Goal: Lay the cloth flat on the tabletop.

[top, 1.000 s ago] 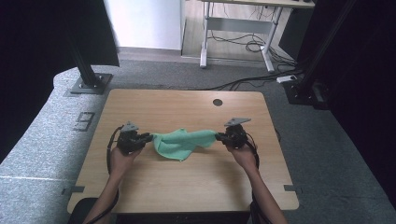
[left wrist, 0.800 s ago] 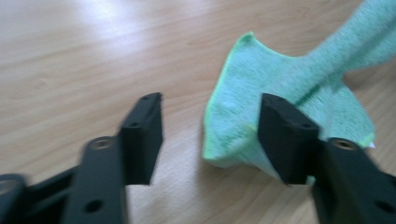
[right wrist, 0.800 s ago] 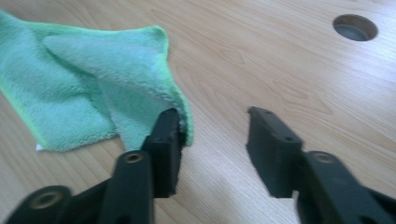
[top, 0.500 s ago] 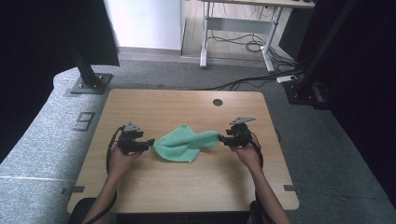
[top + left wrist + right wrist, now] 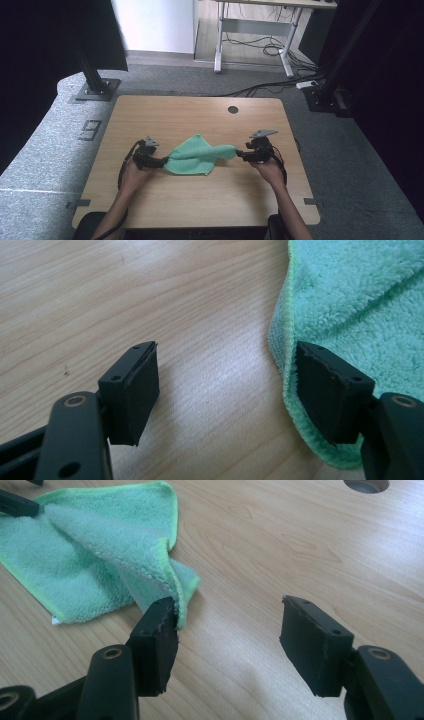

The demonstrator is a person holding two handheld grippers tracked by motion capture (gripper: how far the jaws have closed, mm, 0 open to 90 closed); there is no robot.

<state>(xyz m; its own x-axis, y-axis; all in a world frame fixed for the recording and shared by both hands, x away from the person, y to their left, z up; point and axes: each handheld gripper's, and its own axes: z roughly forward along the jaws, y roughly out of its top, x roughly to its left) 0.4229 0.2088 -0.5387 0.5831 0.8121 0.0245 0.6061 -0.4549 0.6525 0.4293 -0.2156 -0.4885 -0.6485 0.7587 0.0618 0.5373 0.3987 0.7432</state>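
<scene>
Left gripper [image 5: 161, 162] low over the pale wood-grain surface [image 5: 200, 115], at about 9 o'clock of the crumpled green microfibre cloth [image 5: 192, 157]. Jaws wide apart, holding nothing; one pad resting on the cloth's stitched left hem [image 5: 287, 390], the other over bare wood. Cloth itself at the middle of the near half of the surface, spread flat on the left, drawn into a raised twisted fold toward 3 o'clock. Small white label [image 5: 56, 621] peeking from under its near edge. Right gripper [image 5: 241, 154] at that 3 o'clock end, jaws likewise spread wide and gripping nothing; one pad just touching the fold's tip [image 5: 176, 611], the other well clear. Round grommet hole [image 5: 233, 109] farther off, toward 12 o'clock.

Likely step: taking both ends to spread the cloth. To do well: slide each lower pad under a hem, centre a single layer between the pads, close both together, then draw apart level, without dragging the bunched fold.
</scene>
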